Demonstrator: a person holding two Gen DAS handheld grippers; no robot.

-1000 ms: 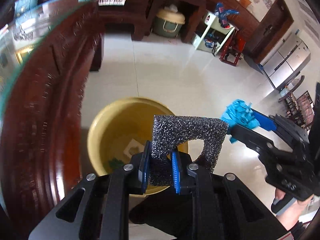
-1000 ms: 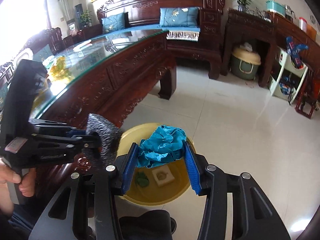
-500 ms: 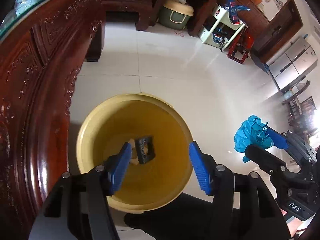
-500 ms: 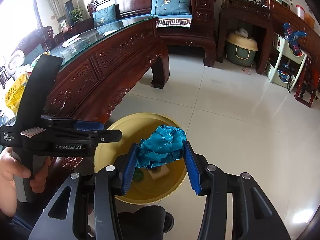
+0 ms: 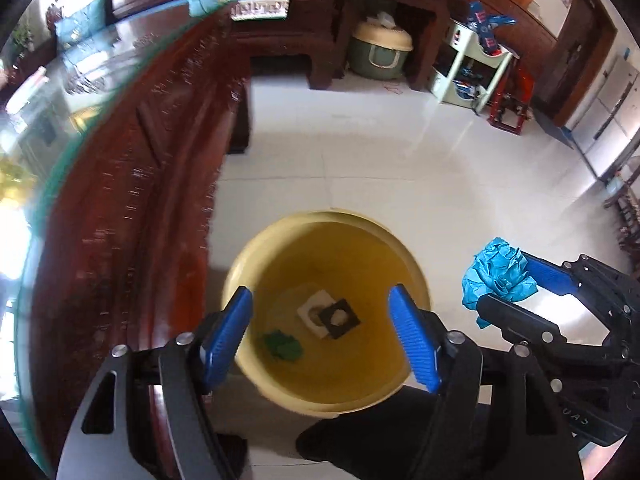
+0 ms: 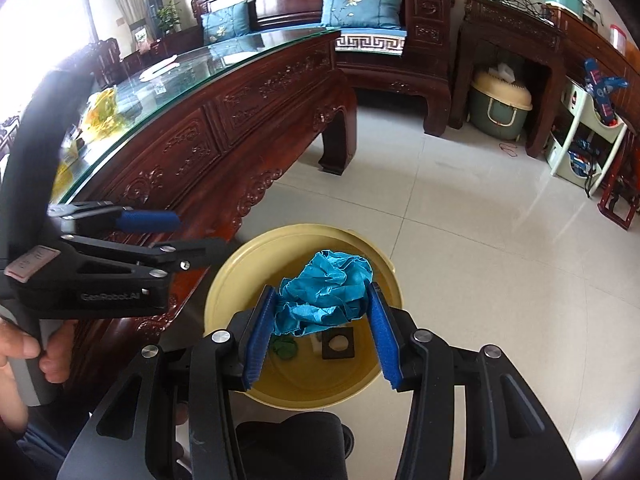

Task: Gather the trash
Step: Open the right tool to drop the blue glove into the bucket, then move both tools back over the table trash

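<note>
left wrist view: left gripper (image 5: pixel 320 334) has just spread empty above the yellow bin (image 5: pixel 256 264) at lower centre, right gripper (image 6: pixel 323 330) pinching crumpled blue paper (image 6: pixel 326 292).

The left tool (image 5: pixel 322 336) points steeply down, its jaws just opened wide with nothing between the blue pads. The right tool (image 6: pixel 322 332) (also tilted downward) stands just to its right, pads pressing a crumpled wad. A hand (image 6: pixel 24 356) grips the left tool's handle.

Left gripper (image 5: pixel 320 336) has opened; black foam (image 5: pixel 339 318) dropped into bin (image 5: pixel 256 384).
</note>
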